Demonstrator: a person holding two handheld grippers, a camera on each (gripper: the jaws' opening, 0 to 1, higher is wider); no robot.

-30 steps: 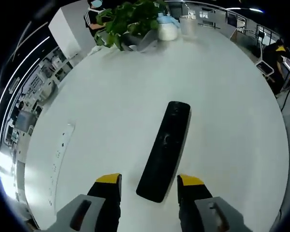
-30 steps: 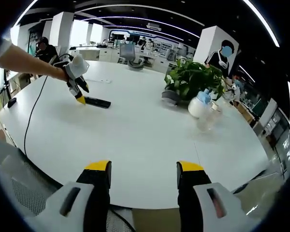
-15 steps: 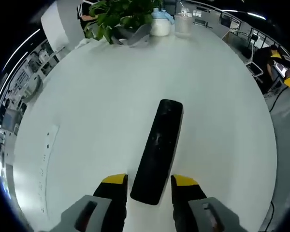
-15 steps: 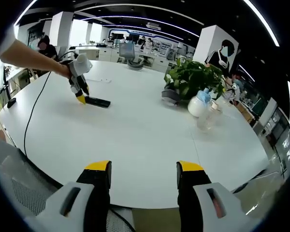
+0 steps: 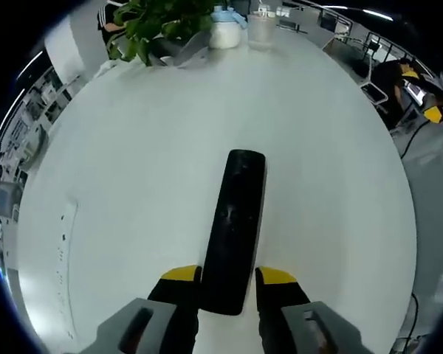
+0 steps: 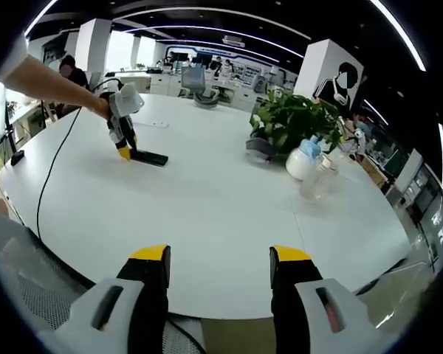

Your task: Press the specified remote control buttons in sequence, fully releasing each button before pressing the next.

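A long black remote control (image 5: 236, 221) lies on the round white table (image 5: 133, 147), pointing away from me. My left gripper (image 5: 229, 279) has its yellow-tipped jaws pressed against both sides of the remote's near end, shut on it. In the right gripper view, the same left gripper (image 6: 122, 147) stands tip-down on the end of the remote control (image 6: 150, 157) at the table's far left, held by a person's arm. My right gripper (image 6: 220, 258) hangs open over the near table edge (image 6: 207, 295), with nothing between its jaws.
A potted green plant (image 6: 292, 122), a white bottle (image 6: 301, 161) and a clear cup (image 6: 315, 181) stand at the far right of the table. A white power strip (image 5: 63, 247) lies left of the remote. A black cable (image 6: 52, 177) runs off the left edge.
The left gripper's jaws have closed in from wide apart onto the sides of the remote's near end, and the gripper has moved forward over it. The right gripper has stayed still.
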